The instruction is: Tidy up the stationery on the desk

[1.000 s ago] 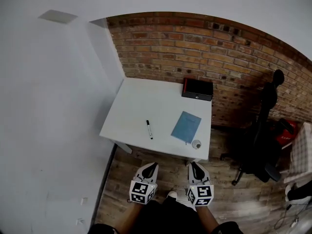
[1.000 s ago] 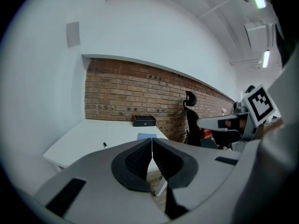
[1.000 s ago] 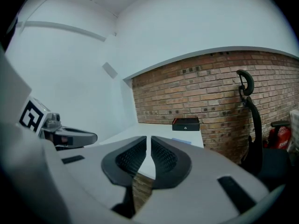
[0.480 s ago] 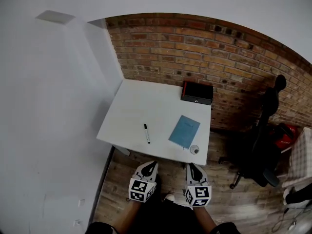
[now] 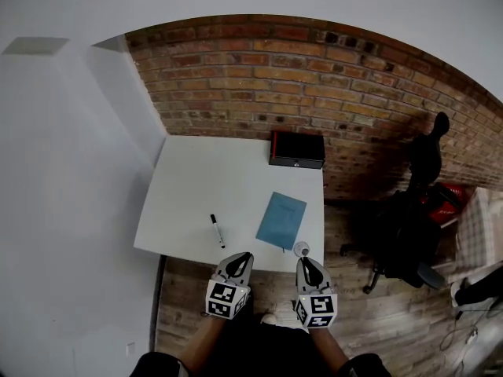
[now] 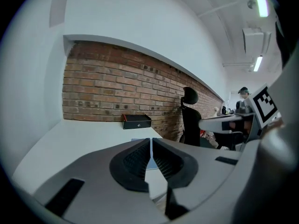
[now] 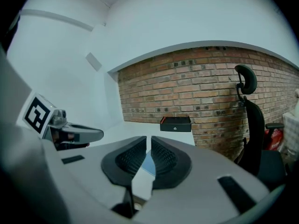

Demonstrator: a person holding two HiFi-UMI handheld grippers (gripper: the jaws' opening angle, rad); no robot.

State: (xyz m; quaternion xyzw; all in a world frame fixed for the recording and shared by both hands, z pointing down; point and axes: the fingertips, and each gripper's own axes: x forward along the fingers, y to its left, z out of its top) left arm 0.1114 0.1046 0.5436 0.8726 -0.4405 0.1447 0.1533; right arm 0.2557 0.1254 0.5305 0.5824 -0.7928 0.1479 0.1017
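Stationery lies untouched on the white desk [image 5: 196, 187], with both tongs held at its near edge. The left tongs [image 5: 242, 256] are pressed together with nothing between them. The right tongs [image 5: 306, 261] beside them are likewise pressed together and empty, and both point toward the brick wall [image 5: 314, 77]. Just ahead of the left tongs lies a black-and-white marker pen [image 5: 217, 230]. A blue notebook [image 5: 280, 219] lies to its right, tilted, near the desk's right edge. A small round object [image 5: 302, 249] sits at the near right corner, just beside the right tongs' tips; I cannot tell what it is. A black box [image 5: 297, 149] stands at the far right corner against the wall. A black office chair [image 5: 409, 226] stands on the wooden floor [image 5: 189, 289] to the right of the desk.
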